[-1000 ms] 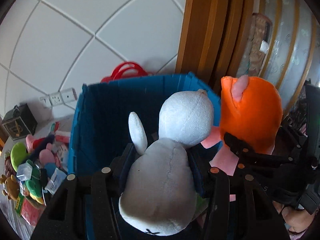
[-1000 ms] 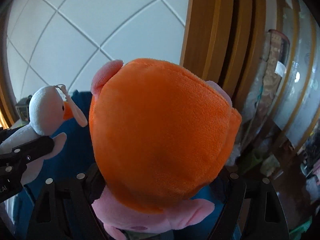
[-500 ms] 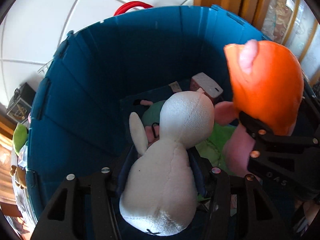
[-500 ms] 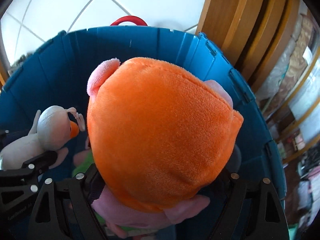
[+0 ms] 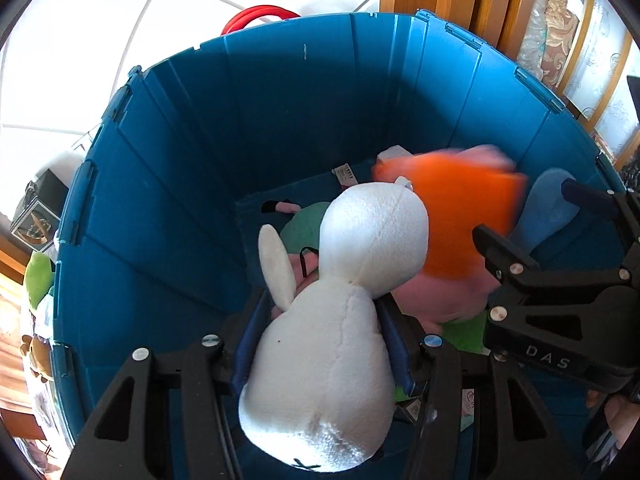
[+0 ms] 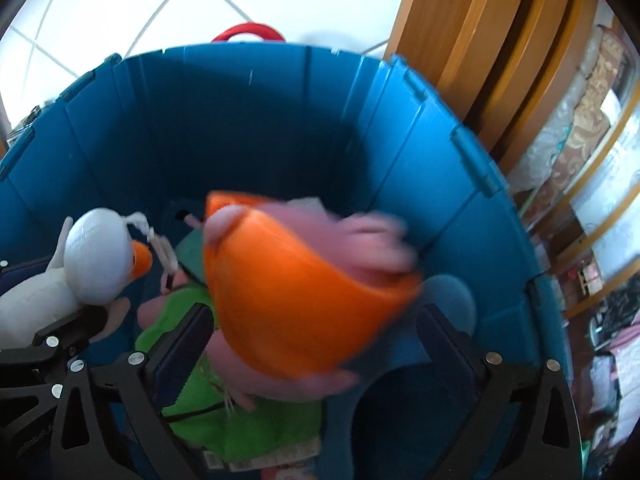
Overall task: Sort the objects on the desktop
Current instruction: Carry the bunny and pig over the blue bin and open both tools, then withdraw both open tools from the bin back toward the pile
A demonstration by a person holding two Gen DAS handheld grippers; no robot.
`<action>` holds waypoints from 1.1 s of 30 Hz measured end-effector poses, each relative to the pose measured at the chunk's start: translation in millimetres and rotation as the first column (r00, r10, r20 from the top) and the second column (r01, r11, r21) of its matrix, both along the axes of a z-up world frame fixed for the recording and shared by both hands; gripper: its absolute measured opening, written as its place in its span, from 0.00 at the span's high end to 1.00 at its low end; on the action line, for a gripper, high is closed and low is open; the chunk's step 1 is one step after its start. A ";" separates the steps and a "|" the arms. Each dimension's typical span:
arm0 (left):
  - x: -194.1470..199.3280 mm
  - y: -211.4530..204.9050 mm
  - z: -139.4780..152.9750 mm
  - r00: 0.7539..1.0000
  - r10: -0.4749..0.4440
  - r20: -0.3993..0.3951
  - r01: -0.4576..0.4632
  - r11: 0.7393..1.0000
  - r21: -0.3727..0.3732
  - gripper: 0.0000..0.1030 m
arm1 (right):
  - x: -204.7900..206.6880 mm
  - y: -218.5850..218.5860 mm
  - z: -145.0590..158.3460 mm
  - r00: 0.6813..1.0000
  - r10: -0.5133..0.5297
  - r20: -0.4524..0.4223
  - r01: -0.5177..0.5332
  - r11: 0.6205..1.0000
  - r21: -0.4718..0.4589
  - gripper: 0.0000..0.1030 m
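My left gripper [image 5: 320,320] is shut on a white plush goose [image 5: 340,320] and holds it over the open blue bin [image 5: 168,152]. The goose also shows at the left of the right wrist view [image 6: 96,264], with its orange beak. My right gripper [image 6: 316,320] is open above the bin. An orange and pink plush toy [image 6: 296,300] is blurred between the open fingers [image 6: 180,344], falling into the bin. It shows in the left wrist view [image 5: 452,220] too, beside the right gripper [image 5: 544,236].
Inside the bin lie a green plush [image 6: 240,420], a blue plush [image 5: 548,208] and a small box [image 5: 392,154]. A red handle [image 5: 256,16] sticks up behind the bin. Small toys [image 5: 38,280] lie to the left. Wooden frames [image 6: 480,60] stand at right.
Both grippers tilted down over the bin. My right gripper opened and let go of the orange and pink plush, which is dropping in. The left gripper still holds the goose.
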State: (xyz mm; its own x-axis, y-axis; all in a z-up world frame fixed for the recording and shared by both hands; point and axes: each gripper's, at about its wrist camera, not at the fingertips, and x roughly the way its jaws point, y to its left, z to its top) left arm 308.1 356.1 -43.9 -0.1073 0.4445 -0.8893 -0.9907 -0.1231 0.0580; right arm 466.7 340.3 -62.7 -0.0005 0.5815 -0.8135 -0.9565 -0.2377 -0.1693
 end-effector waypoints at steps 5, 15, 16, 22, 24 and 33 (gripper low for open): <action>-1.7 -0.3 5.6 1.000 -0.002 -0.009 0.002 1.000 -0.001 0.48 | 4.3 5.4 -1.2 1.000 -0.005 -0.016 0.005 1.000 -0.022 0.00; 3.7 -4.2 22.5 1.000 -0.031 0.002 0.031 0.996 0.089 0.46 | 4.0 7.6 1.1 0.999 0.012 -0.030 -0.013 1.000 -0.029 0.00; 3.7 -4.4 23.6 1.000 -0.031 -0.001 0.031 0.995 0.096 0.46 | 4.2 7.5 1.7 0.999 0.013 -0.031 -0.014 1.000 -0.028 0.00; 1.0 -3.5 27.5 1.000 -0.012 -0.018 0.014 0.993 0.118 0.42 | 3.7 6.7 3.9 0.999 0.021 -0.036 -0.021 0.999 -0.024 0.00; 0.4 -4.0 28.1 1.000 -0.009 -0.023 0.012 0.993 0.117 0.42 | 3.7 7.8 4.1 0.999 0.023 -0.037 -0.024 0.999 -0.024 0.00; -6.0 -11.4 37.6 1.000 0.023 -0.015 -0.021 0.991 0.131 0.42 | 6.0 4.9 14.8 0.997 0.028 -0.074 -0.029 1.000 -0.002 0.00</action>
State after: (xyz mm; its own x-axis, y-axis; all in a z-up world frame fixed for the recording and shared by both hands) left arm 302.0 344.7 -6.3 -0.1323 0.5544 -0.8216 -0.9867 -0.1526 0.0560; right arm 472.7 345.2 -47.9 -0.0769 0.5779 -0.8125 -0.9592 -0.2653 -0.0979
